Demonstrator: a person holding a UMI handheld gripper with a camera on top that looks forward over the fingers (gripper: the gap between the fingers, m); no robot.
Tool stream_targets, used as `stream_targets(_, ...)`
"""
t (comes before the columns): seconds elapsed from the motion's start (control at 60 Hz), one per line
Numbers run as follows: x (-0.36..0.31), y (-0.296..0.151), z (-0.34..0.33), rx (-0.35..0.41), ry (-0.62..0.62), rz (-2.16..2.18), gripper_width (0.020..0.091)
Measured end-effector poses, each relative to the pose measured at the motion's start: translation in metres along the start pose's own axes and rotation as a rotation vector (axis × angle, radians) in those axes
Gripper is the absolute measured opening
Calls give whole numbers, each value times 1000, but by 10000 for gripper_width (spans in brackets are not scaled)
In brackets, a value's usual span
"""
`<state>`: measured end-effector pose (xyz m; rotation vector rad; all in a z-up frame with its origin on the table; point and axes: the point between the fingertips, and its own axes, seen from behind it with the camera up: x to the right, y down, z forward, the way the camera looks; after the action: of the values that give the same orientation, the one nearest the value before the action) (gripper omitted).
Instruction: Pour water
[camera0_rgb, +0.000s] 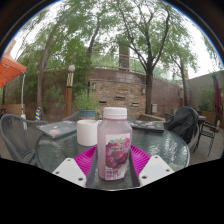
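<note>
Pinched between the gripper pads, a capped bottle is held upright over the glass table, white cup just behind. With the cap on, nothing gets poured; a slippery label could probably let it slide.

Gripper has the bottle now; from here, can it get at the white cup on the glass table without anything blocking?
Probably yes. The gripper appears shut on the bottle, and the white cup stands just beyond it to the left on the glass table, upright, with nothing visible between them. Only the held bottle partly hides the cup's side.
</note>
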<state>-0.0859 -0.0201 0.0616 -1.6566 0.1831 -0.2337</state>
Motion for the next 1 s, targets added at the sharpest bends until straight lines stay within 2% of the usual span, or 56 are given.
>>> stream_targets(0.117,-6,0,-6,34,9,42,528)
stream_targets(0.167,-1,-2,-2,41,9,57,492)
stream_targets(0.2,-1,-2,-2,38,7,59,460)
stream_targets(0.283,-5,1,-3,0,-11,20,441)
stream_targets(0.3,-5,-1,-2,-4,-14,1,415)
stream_targets(0.35,8,-6,8,-2,-1,-82,416)
stream_targets(0.5,45,-82,48,59,101,-556,415)
stream_targets(0.583,50,-130,88,91,133,-885,414)
stream_targets(0.65,37,-151,113,115,158,-1215,414)
stream_targets(0.833,-18,-157,164,209,163,-2103,412)
stream_targets(0.933,-26,-153,179,244,173,-2351,413)
stream_targets(0.95,-29,-153,186,238,136,-2384,412)
stream_targets(1.0,-30,-153,187,252,138,-2443,416)
